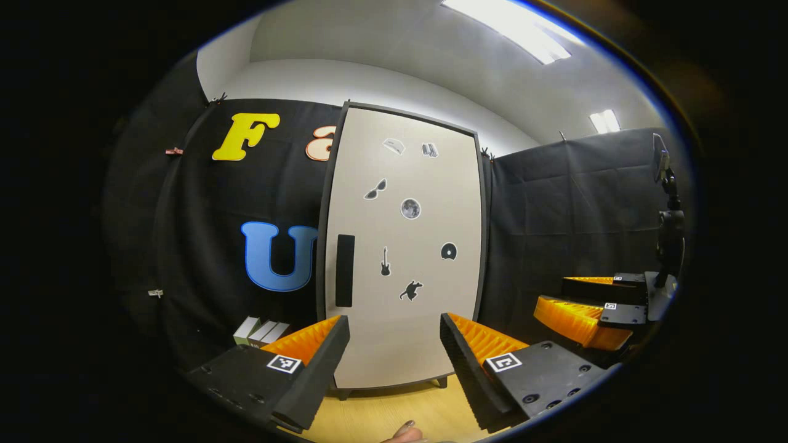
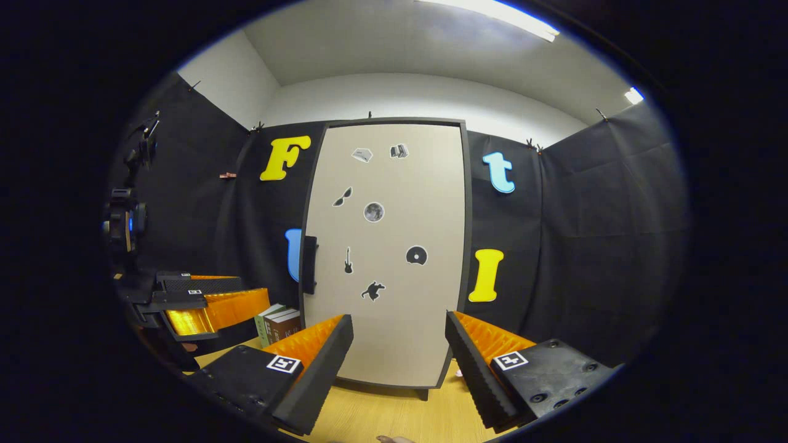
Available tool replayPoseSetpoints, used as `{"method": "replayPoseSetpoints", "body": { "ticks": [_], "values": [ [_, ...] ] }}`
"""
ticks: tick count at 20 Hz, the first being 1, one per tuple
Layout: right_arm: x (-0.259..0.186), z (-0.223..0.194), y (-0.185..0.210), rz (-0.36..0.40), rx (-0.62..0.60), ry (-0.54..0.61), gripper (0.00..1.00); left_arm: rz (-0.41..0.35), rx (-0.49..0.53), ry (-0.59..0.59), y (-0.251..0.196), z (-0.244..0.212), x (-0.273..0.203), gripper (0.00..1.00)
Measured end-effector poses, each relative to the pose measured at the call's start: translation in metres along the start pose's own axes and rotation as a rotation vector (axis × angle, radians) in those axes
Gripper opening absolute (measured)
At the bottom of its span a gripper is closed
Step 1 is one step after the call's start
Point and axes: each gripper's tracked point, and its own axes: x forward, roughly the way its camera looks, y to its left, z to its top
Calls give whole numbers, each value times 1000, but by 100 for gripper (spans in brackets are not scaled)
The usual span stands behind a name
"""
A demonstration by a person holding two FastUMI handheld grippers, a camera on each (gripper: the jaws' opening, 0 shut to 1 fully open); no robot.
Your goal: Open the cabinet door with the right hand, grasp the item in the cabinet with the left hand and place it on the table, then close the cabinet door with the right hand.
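Right gripper (image 2: 399, 357) wide open, empty — rigid door (image 2: 385, 252) ahead, likely swings easily by its handle (image 2: 309, 264), upper left.

The pale wooden bench (image 2: 394, 418) carries the shut cabinet (image 2: 385, 258) on short feet, with a few books (image 2: 278, 325) standing just left of it

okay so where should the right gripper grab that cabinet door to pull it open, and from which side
Grip the dark upright handle on the left edge of the cabinet door. It is a tall narrow bar that stands proud of the panel, so bring the open right gripper straight in from the front, one finger on each side, then pull. The hinges are probably on the right.
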Motion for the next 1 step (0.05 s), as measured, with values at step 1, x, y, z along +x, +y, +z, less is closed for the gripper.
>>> {"method": "replayPoseSetpoints", "body": {
  "ticks": [1],
  "values": [
    [-1, 0, 0, 1, -1, 0, 97, 1, 2, 0, 0, 0, 0, 93]
  ]
}}
